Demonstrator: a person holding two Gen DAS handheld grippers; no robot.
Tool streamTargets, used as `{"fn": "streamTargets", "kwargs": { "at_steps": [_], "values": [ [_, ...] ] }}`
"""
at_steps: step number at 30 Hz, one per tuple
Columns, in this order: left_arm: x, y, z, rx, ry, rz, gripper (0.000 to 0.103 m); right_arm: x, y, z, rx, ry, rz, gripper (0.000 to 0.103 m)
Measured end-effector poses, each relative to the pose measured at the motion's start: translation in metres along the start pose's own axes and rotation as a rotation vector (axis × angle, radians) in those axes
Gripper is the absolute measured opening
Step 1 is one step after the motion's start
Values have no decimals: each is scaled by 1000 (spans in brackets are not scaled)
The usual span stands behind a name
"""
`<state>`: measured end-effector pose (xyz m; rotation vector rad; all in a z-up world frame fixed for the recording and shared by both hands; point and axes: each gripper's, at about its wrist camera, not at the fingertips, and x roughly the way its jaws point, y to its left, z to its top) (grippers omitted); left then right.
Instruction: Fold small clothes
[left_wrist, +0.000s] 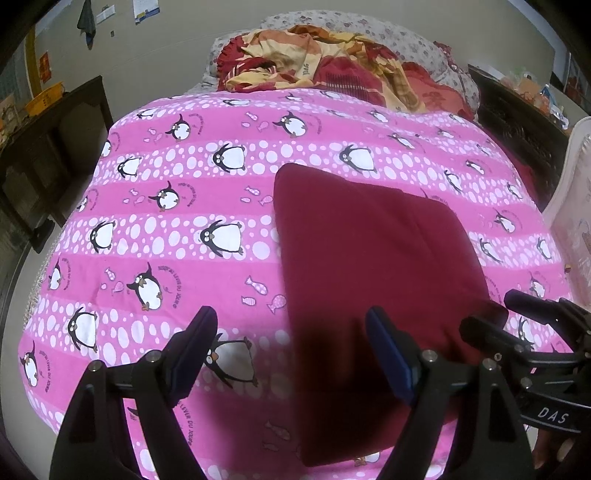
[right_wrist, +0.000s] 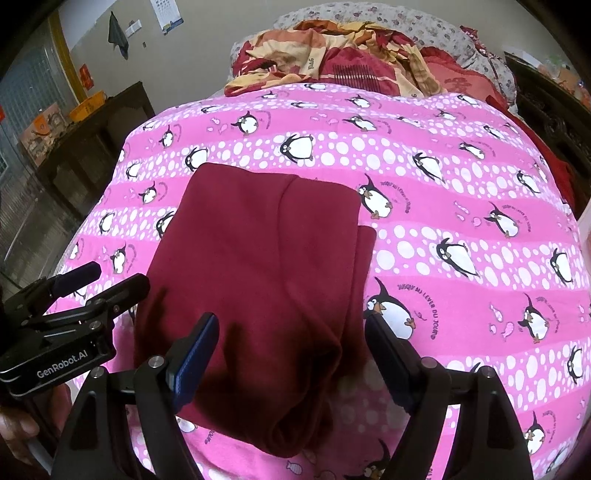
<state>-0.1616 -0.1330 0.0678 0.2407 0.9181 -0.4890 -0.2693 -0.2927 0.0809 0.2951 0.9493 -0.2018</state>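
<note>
A dark red garment (left_wrist: 373, 266) lies folded into a long flat rectangle on the pink penguin bedsheet (left_wrist: 177, 229). It also shows in the right wrist view (right_wrist: 266, 273). My left gripper (left_wrist: 291, 328) is open and empty, hovering over the garment's near left edge. My right gripper (right_wrist: 291, 332) is open and empty, above the garment's near end. In the left wrist view the right gripper (left_wrist: 495, 314) shows at the garment's right edge. In the right wrist view the left gripper (right_wrist: 110, 280) shows at its left edge.
A crumpled red and yellow blanket (left_wrist: 325, 62) lies at the head of the bed with a floral pillow (left_wrist: 417, 40). Dark wooden furniture (left_wrist: 55, 155) stands left of the bed, and a dark cabinet (left_wrist: 517, 118) right. A pale pink object (left_wrist: 572, 206) is at the right edge.
</note>
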Motion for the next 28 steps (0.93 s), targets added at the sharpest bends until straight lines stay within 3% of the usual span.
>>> {"fn": "streamTargets", "kwargs": {
  "at_steps": [21,24,28],
  "values": [
    [4,-1,1,15,-2,-30,82,7,-4,1,9,20,11,85],
    [8,8,6,1,6,-48,82,0,-16,6,19,-6,21,85],
    [14,39,15,-46,-1,-19,82,-9,-59,20,64,-37,-37,86]
  ]
}}
